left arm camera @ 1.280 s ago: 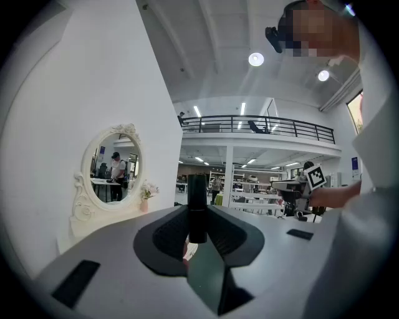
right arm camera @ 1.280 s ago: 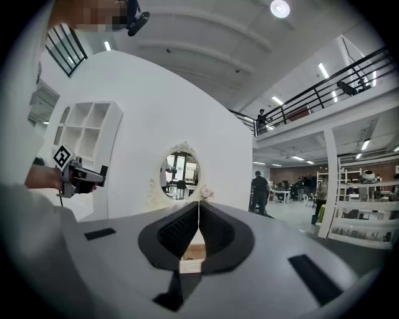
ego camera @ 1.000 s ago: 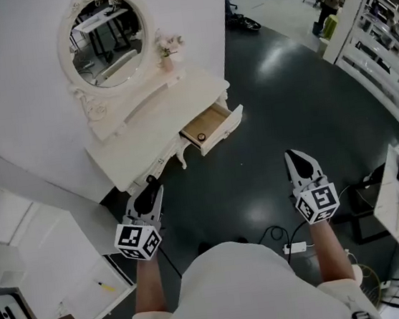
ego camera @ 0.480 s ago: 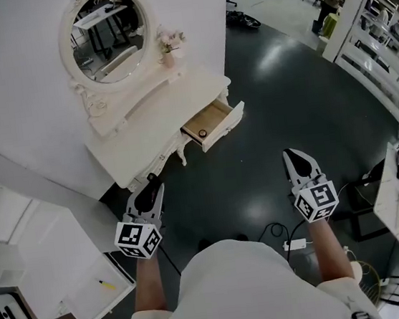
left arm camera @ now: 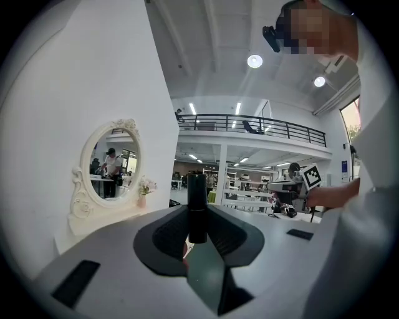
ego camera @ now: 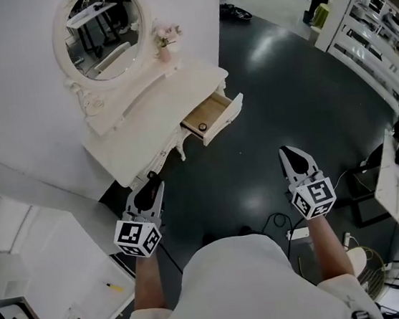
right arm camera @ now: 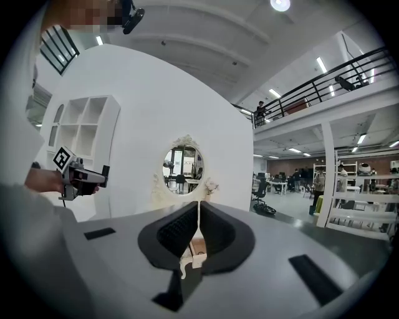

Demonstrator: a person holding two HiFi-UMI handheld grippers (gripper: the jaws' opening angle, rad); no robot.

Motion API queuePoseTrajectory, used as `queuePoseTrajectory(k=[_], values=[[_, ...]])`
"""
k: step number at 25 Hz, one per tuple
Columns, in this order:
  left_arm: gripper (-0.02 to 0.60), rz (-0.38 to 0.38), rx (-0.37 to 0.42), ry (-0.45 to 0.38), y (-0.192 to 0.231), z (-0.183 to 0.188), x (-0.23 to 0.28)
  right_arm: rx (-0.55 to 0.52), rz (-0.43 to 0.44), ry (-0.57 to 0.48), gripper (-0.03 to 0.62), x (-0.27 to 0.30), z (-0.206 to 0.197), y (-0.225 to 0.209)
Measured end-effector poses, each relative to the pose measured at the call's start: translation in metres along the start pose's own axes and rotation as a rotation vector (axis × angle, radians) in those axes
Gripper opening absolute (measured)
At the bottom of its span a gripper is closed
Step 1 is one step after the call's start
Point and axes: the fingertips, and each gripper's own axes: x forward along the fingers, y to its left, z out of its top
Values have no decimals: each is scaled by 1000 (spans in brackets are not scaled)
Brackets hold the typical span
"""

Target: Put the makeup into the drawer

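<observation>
The makeup tube looks light, stiff and smooth, so it could slip or swivel; a hold across its middle seems safest. It is a slim black cylinder, upright, pinched in the left claw at the head view's lower left. The right claw is clenched on nothing. The open drawer of the white table, upper centre, is well apart from both.

Head view: steeply downward. Gripper views: near level (from well back), both facing the dressing table, shared by all.
</observation>
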Motion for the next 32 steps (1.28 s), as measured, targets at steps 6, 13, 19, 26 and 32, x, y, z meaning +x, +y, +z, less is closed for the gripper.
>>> queuePoseTrajectory(k=[6, 13, 19, 26, 32], values=[[97, -36, 0, 19, 14, -7, 0, -1, -21, 25, 29, 0, -6, 18], [97, -56, -10, 25, 21, -11, 15, -11, -41, 39, 29, 10, -9, 12], [97, -48, -17, 25, 28, -8, 38, 4, -20, 30, 29, 40, -12, 2], [97, -21, -24, 26, 38, -3, 81, 11, 33, 38, 29, 91, -14, -24], [97, 17, -23, 29, 50, 4, 122, 18, 79, 37, 29, 138, -10, -55]])
